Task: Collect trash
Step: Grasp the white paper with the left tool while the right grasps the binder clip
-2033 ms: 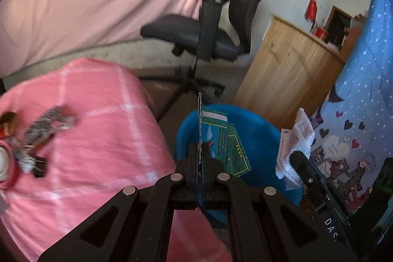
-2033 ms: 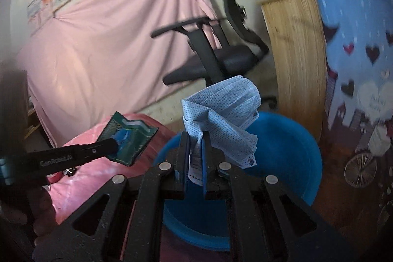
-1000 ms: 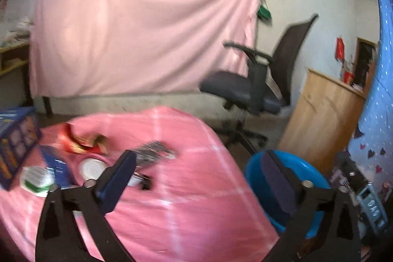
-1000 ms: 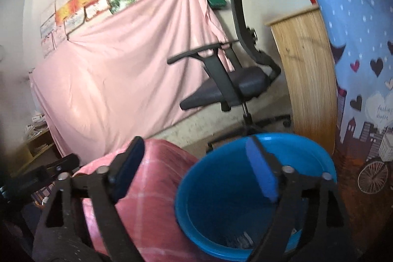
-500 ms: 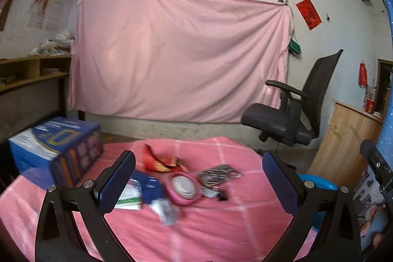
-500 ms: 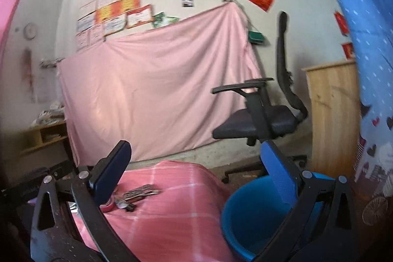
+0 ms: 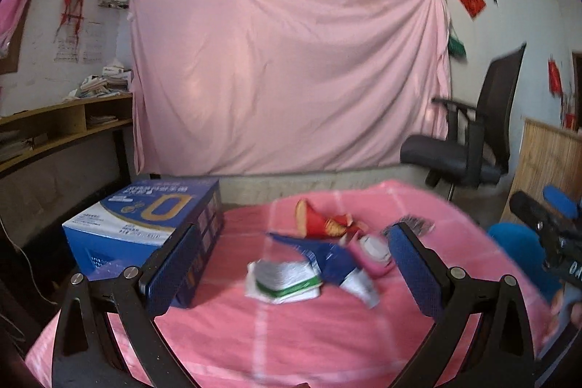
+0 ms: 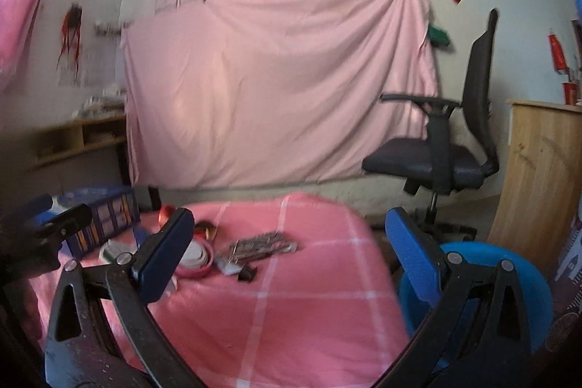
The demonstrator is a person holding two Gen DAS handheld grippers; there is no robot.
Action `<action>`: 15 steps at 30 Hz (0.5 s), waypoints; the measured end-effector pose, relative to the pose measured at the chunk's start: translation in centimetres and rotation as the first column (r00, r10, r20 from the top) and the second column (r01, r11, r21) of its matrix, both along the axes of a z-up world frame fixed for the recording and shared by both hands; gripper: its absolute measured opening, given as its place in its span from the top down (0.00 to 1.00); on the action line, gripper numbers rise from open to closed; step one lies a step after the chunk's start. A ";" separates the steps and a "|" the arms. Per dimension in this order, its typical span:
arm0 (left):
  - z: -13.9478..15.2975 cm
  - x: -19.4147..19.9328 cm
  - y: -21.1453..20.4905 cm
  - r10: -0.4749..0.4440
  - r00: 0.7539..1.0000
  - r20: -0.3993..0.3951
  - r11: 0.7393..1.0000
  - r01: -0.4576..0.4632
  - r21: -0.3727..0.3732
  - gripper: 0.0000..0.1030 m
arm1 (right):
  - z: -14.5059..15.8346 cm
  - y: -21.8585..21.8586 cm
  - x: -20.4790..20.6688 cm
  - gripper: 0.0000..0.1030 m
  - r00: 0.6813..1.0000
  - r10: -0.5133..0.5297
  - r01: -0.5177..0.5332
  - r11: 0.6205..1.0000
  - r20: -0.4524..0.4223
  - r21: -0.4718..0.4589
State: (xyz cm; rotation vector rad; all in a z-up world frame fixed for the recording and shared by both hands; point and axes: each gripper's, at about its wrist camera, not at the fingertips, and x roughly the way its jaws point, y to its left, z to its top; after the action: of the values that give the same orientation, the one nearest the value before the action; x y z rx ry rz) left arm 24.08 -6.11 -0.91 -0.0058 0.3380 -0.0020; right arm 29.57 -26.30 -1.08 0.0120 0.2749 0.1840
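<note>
**Both jaws empty; litter ahead on worktop**

Your left gripper [image 7: 291, 264] has its jaws wide apart and holds nothing. Your right gripper [image 8: 287, 257] is the same: jaws spread, nothing between them.

The litter lies clustered on the pink-covered worktop [image 7: 291, 344]. In the left wrist view the white-and-green packet [image 7: 283, 282] sits ahead of the jaws, roughly on their centreline, not touching them. A blue wrapper [image 7: 320, 253] lies just behind it, the red wrapper [image 7: 320, 222] farther back.

Judged handling: these packets look light, thin and crushable, likely slick. Pinch a raised edge or fold; a flat face may slip.

The blue bin [image 8: 509, 271] stands beside the worktop, at your right jaw. The blue box [image 7: 145, 224] sits just beyond your left jaw.
</note>
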 end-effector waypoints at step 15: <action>-4.5 5.8 2.9 0.009 0.943 -0.332 0.995 -0.041 -0.090 0.12 | -4.2 1.9 6.3 0.03 0.935 0.061 -0.073 0.997 -0.350 -0.021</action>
State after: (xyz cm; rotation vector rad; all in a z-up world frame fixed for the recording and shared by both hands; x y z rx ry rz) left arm 29.84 -3.22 -5.41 -0.1066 0.6755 0.0077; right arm 35.86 -24.42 -5.29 0.0019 0.6342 0.2450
